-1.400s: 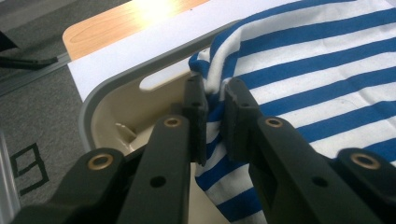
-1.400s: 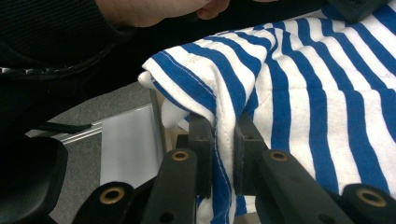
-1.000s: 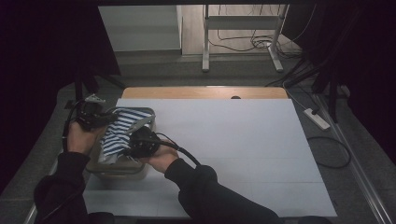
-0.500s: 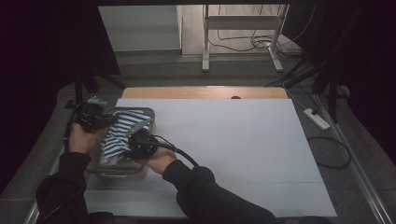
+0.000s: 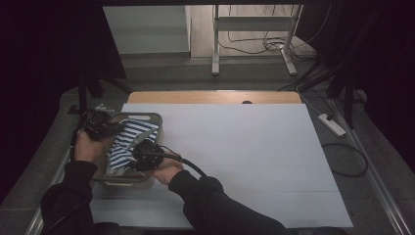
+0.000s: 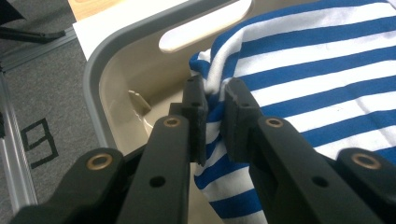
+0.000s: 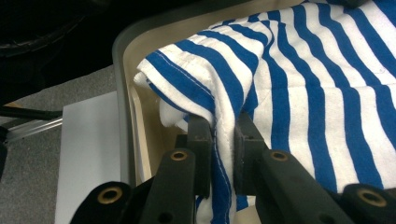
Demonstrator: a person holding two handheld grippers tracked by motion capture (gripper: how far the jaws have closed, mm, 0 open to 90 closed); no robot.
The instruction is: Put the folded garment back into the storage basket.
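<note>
Blue-and-white striped cotton garment [image 5: 126,145] lies bunched inside the beige plastic basket with the grey rim [image 5: 154,117], and both tongs have a bite of it right now. Nearest the person, the right gripper [image 7: 223,133] pinches a fold of the hemmed edge between its black jaws; the cloth drapes up and over the jaw tips and spills away beyond them across the basket. Just to that gripper's side, the basket's wall drops off, with the white table covering [image 7: 86,154] past it. Further across the basket, the left gripper [image 6: 215,100] is clamped on another gathered fold, near the basket's pale handle slot [image 6: 205,28], which sits just beyond its jaws. In the high view the two tongs, left [image 5: 100,125] and right [image 5: 142,154], sit at opposite sides of the garment, well apart, cloth slack between them.

How will it handle? Soft, light, floppy, by the look of it: no stiffness at all, so it should sag and trail from wherever it's held. Stitched edges and hems seem the best purchase, since a single loose layer could slide out. Two spread holds should keep it from bunching if it's lifted clear of the rim.
</note>
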